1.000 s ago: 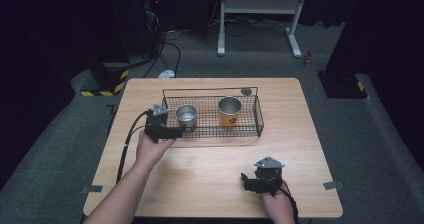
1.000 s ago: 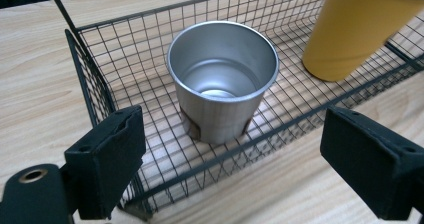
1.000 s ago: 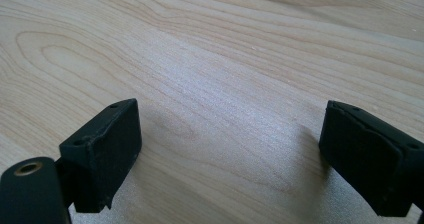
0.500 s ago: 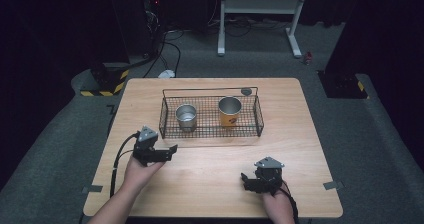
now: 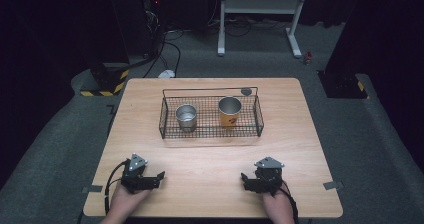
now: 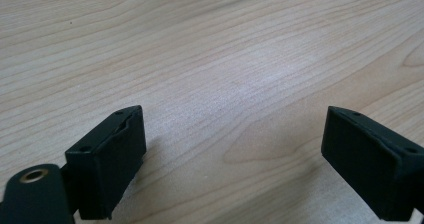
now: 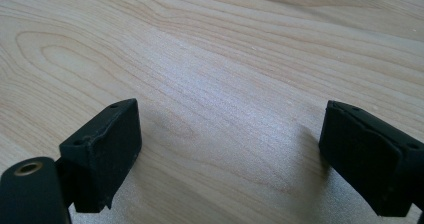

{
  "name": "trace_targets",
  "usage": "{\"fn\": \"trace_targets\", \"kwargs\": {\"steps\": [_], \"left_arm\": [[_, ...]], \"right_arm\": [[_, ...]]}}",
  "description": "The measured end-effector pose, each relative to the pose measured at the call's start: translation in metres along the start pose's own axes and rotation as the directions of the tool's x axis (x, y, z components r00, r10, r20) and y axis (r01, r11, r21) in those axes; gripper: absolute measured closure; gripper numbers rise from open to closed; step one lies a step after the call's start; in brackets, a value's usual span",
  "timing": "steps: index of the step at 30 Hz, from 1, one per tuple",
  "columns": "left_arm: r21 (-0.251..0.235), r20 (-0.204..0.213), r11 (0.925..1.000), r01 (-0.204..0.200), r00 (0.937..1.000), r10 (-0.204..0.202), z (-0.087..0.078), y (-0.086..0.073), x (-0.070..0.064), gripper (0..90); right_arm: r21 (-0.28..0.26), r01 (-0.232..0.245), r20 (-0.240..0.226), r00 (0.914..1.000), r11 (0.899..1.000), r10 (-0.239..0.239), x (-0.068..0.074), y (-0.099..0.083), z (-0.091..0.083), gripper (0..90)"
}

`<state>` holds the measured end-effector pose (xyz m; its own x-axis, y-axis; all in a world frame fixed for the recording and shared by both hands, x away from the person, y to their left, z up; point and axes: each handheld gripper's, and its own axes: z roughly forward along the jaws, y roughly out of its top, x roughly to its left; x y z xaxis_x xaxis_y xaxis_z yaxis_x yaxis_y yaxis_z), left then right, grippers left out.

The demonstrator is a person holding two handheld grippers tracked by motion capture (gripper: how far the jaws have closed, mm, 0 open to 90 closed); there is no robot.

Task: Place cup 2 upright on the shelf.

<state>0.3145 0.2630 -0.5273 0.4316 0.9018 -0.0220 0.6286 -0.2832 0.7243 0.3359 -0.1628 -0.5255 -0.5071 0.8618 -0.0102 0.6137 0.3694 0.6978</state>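
A black wire basket (image 5: 210, 132) stands on the wooden table (image 5: 210, 159) toward the back. Inside it, a silver metal cup (image 5: 186, 117) is upright at the left and an orange cup (image 5: 230, 112) is upright at the right. My left gripper (image 5: 158, 176) rests low near the table's front left with its jaws pointing right. In the left gripper view, the left gripper (image 6: 232, 159) is open over bare wood. Near the front right, my right gripper (image 5: 244, 179) points left. The right gripper view shows the right gripper (image 7: 227, 156) open with nothing between its jaws.
A small dark round disc (image 5: 246, 91) sits at the basket's back right rim. A white stand (image 5: 260, 6) and cables (image 5: 165, 54) lie on the grey floor behind the table. Bare wood stretches between the two grippers and the basket.
My left gripper has drawn back from beside the silver cup at the basket to the table's front left. The right gripper has stayed where it was.
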Motion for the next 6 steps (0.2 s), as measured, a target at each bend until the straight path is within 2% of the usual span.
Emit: {"fn": "trace_targets", "kwargs": {"steps": [2,6], "left_arm": [[0.005,-0.034,0.9996,-0.028,0.999,0.028,0.0014,-0.0008,-0.0037,9.6],[0.007,-0.036,0.9999,-0.013,0.9993,0.013,0.0019,-0.002,-0.003,6.6]], "right_arm": [[0.002,-0.003,-0.001,1.0,1.0,0.003,0.0003,-0.0001,-0.0001,9.9],[0.0,-0.002,0.0,1.0,1.0,0.002,0.0001,-0.0001,0.0,9.9]]}}
